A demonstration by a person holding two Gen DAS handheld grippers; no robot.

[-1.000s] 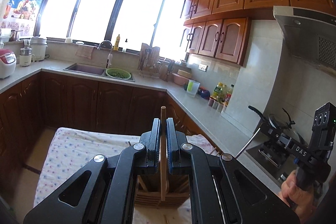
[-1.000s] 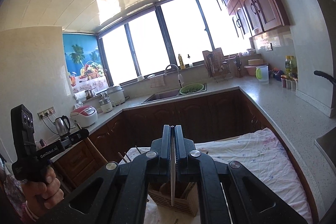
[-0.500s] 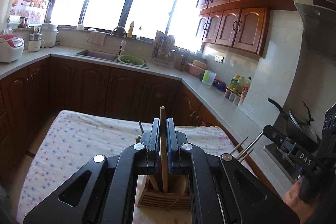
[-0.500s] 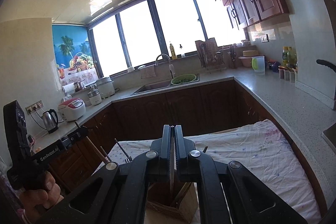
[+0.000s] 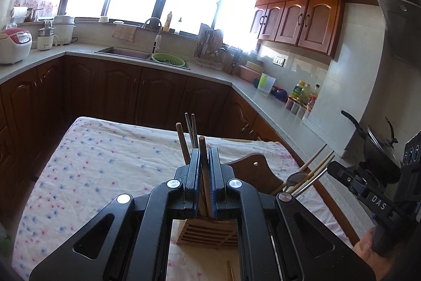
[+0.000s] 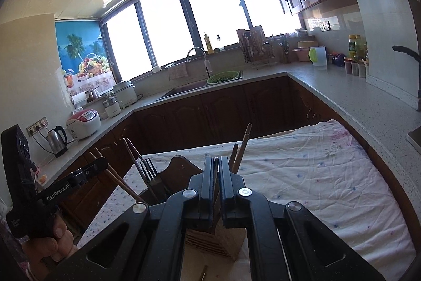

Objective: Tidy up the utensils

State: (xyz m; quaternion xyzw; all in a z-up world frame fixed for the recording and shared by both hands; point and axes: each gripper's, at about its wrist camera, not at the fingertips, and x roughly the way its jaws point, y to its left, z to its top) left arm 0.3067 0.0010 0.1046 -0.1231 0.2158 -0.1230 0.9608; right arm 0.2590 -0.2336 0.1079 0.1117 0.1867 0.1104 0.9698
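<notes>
Left gripper point(image 5: 203, 175) jaws clamped on a round wooden stick point(image 5: 202, 149), right gripper point(image 6: 216, 175) jaws nearly closed on a thin flat utensil point(image 6: 216, 173) — both over the slatted wooden utensil holder point(image 6: 226, 238) on the cloth-covered bench point(image 5: 105, 157), already holding chopsticks, fork, spoon — late stage, seemingly; another stick point(image 5: 231, 273) lies loose.

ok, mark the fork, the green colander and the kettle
fork point(image 6: 148, 170), right wrist view, on the tines
green colander point(image 5: 168, 60), left wrist view, on the rim
kettle point(image 6: 58, 142), right wrist view, on the steel body
</notes>
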